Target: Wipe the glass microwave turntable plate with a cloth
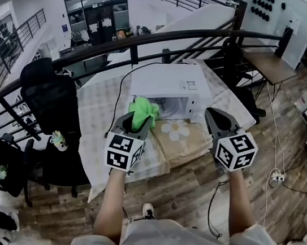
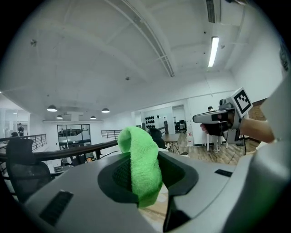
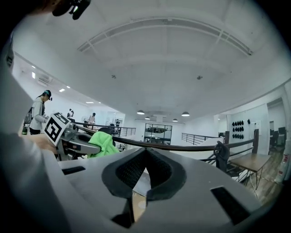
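In the head view my left gripper (image 1: pixel 140 128) is shut on a bright green cloth (image 1: pixel 144 111), held up just in front of the white microwave (image 1: pixel 166 84) on the table. The microwave's front stands open; a pale round shape shows in its cavity (image 1: pixel 166 110), too small to tell as the glass plate. My right gripper (image 1: pixel 212 112) hovers right of the microwave, shut and empty. The left gripper view shows the cloth (image 2: pixel 144 169) bunched between the jaws and standing above them, and the right gripper (image 2: pixel 213 118) beyond. In the right gripper view, the jaws of that gripper (image 3: pixel 145 154) meet with nothing between them; the cloth (image 3: pixel 102 142) shows at the left.
The table (image 1: pixel 98 113) has a pale checked cover, with a brown daisy-print mat (image 1: pixel 176 131) at its front edge. A black railing (image 1: pixel 130 46) curves behind it. A black office chair (image 1: pixel 51 100) stands left. Cables and a power strip (image 1: pixel 276 177) lie on the wooden floor at the right.
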Action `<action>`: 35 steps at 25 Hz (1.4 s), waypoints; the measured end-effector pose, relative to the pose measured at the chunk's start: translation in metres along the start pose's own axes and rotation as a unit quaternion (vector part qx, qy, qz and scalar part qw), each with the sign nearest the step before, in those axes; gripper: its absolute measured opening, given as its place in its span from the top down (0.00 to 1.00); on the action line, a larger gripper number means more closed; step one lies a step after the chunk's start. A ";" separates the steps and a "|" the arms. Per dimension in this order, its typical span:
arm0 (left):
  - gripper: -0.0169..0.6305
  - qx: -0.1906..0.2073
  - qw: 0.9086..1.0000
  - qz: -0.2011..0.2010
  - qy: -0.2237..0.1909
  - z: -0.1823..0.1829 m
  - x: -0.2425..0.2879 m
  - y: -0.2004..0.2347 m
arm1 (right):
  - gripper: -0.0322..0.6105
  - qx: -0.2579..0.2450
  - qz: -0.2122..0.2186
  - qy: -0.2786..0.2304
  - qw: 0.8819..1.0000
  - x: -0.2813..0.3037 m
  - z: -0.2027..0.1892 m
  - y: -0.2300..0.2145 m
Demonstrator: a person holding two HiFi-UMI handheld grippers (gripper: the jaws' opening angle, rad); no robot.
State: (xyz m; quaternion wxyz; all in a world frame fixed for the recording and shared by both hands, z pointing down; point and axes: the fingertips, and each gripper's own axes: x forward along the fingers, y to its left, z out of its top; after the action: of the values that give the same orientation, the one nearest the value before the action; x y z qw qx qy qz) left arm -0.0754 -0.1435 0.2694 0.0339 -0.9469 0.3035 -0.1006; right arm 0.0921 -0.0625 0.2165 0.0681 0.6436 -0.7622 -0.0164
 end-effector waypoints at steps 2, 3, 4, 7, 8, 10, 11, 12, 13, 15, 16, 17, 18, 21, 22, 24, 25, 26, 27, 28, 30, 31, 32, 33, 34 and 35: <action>0.76 -0.001 1.000 -0.003 0.005 -0.003 0.017 0.011 | 0.93 -0.001 0.002 0.008 1.000 0.021 -0.005 -0.008; 0.76 -0.002 1.000 -0.002 0.009 -0.006 0.025 0.017 | 0.93 0.001 0.006 0.014 1.000 0.030 -0.010 -0.011; 0.76 -0.005 1.000 0.000 0.013 -0.009 0.033 0.022 | 0.93 0.004 0.010 0.020 1.000 0.038 -0.015 -0.014; 0.76 -0.017 1.000 0.010 0.024 -0.020 0.056 0.030 | 0.93 0.004 0.025 0.040 0.999 0.061 -0.033 -0.030; 0.76 -0.019 0.999 0.014 0.027 -0.024 0.063 0.031 | 0.93 0.003 0.035 0.044 0.998 0.069 -0.040 -0.036; 0.76 -0.023 0.999 0.031 0.033 -0.030 0.079 0.035 | 0.93 0.006 0.060 0.046 0.997 0.085 -0.050 -0.048; 0.76 -0.028 0.998 0.041 0.037 -0.033 0.087 0.037 | 0.93 0.006 0.072 0.048 0.996 0.093 -0.055 -0.055; 0.76 -0.036 0.997 0.052 0.044 -0.037 0.094 0.038 | 0.93 0.005 0.084 0.054 0.995 0.100 -0.061 -0.062; 0.76 -0.045 0.996 0.061 0.051 -0.042 0.101 0.036 | 0.93 0.005 0.097 0.061 0.993 0.106 -0.067 -0.068; 0.76 -0.056 0.993 0.075 0.066 -0.051 0.113 0.031 | 0.93 0.008 0.119 0.070 0.990 0.116 -0.076 -0.080; 0.76 -0.057 0.992 0.081 0.072 -0.054 0.119 0.029 | 0.93 0.010 0.126 0.071 0.989 0.122 -0.079 -0.085; 0.76 -0.059 0.991 0.087 0.079 -0.058 0.125 0.028 | 0.93 0.012 0.133 0.072 0.989 0.128 -0.082 -0.089; 0.76 -0.062 0.990 0.091 0.085 -0.063 0.132 0.026 | 0.93 0.013 0.138 0.073 0.988 0.132 -0.087 -0.092; 0.76 -0.079 0.986 0.102 0.107 -0.087 0.148 0.022 | 0.93 0.020 0.155 0.086 0.984 0.143 -0.107 -0.095; 0.76 -0.085 0.984 0.104 0.115 -0.097 0.154 0.021 | 0.93 0.022 0.160 0.093 0.982 0.146 -0.115 -0.094; 0.76 -0.096 0.981 0.106 0.128 -0.117 0.168 0.022 | 0.93 0.030 0.169 0.107 0.979 0.153 -0.134 -0.094; 0.76 -0.101 0.980 0.106 0.133 -0.128 0.176 0.023 | 0.93 0.034 0.171 0.114 0.978 0.156 -0.143 -0.094; 0.76 -0.106 0.979 0.106 0.136 -0.139 0.185 0.025 | 0.93 0.037 0.171 0.122 0.977 0.159 -0.154 -0.095; 0.76 -0.110 0.979 0.107 0.136 -0.149 0.193 0.028 | 0.93 0.040 0.168 0.131 0.976 0.162 -0.164 -0.097; 0.76 -0.115 0.979 0.107 0.132 -0.157 0.202 0.031 | 0.93 0.043 0.165 0.139 0.976 0.165 -0.174 -0.098; 0.76 -0.122 0.979 0.110 0.121 -0.173 0.219 0.041 | 0.93 0.051 0.157 0.149 0.975 0.172 -0.189 -0.099; 0.76 -0.123 0.979 0.112 0.118 -0.181 0.227 0.046 | 0.93 0.052 0.154 0.151 0.975 0.176 -0.194 -0.099; 0.76 -0.120 0.979 0.115 0.118 -0.190 0.235 0.051 | 0.93 0.049 0.149 0.152 0.976 0.179 -0.199 -0.099; 0.76 -0.116 0.979 0.119 0.120 -0.200 0.244 0.056 | 0.93 0.040 0.142 0.152 0.977 0.182 -0.203 -0.100; 0.76 -0.111 0.978 0.124 0.124 -0.210 0.252 0.061 | 0.93 0.030 0.133 0.153 0.979 0.186 -0.208 -0.102; 0.76 -0.108 0.977 0.132 0.130 -0.220 0.260 0.067 | 0.93 0.023 0.125 0.154 0.980 0.189 -0.212 -0.103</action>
State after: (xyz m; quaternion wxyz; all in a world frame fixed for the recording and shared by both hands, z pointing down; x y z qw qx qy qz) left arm 0.0466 -0.3498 0.5201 -0.0957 -0.8754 0.4368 -0.1837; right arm 0.1893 -0.2522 0.4309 0.1720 0.5391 -0.8173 0.1091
